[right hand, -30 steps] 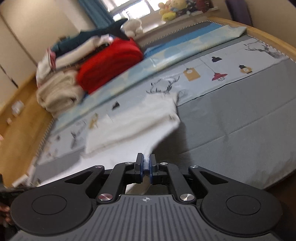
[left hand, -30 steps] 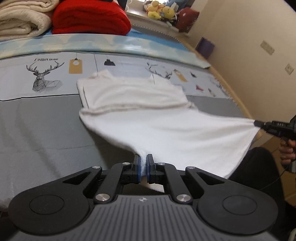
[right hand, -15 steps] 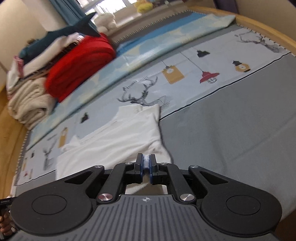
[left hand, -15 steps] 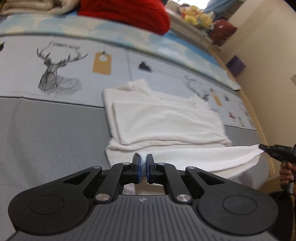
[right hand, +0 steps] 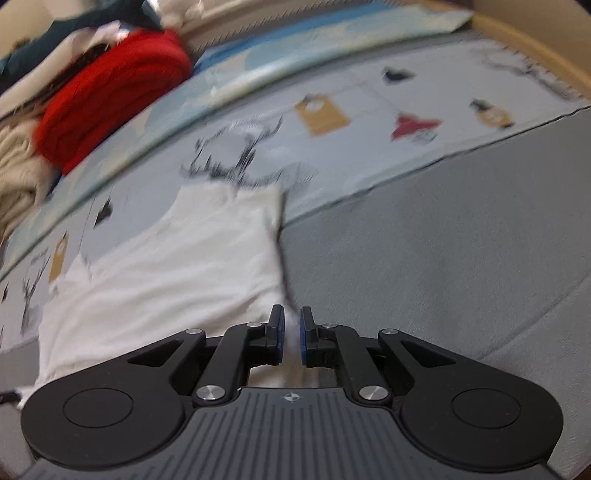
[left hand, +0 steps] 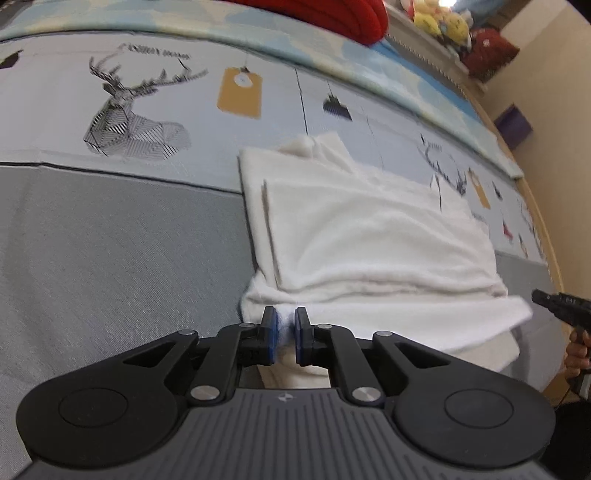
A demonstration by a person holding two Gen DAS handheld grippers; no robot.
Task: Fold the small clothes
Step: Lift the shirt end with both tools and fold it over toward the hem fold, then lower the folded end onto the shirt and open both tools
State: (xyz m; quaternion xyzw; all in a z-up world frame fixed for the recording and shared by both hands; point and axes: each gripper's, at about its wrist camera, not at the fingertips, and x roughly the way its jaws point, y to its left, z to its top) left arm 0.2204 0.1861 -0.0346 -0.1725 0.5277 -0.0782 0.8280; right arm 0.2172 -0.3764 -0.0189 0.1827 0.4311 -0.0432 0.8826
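The left gripper [left hand: 284,332] and the right gripper [right hand: 291,334] each pinch the white cloth [left hand: 369,236], low in the middle of each frame.

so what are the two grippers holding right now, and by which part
Both hold the white garment: the left gripper pinches its near left corner, the right gripper its near right corner.

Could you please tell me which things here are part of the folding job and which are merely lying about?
In the job:
white garment
left claw, gripping its near edge
right claw, gripping its other corner

Lying about:
red blanket
beige bedding
plush toys
printed bedspread
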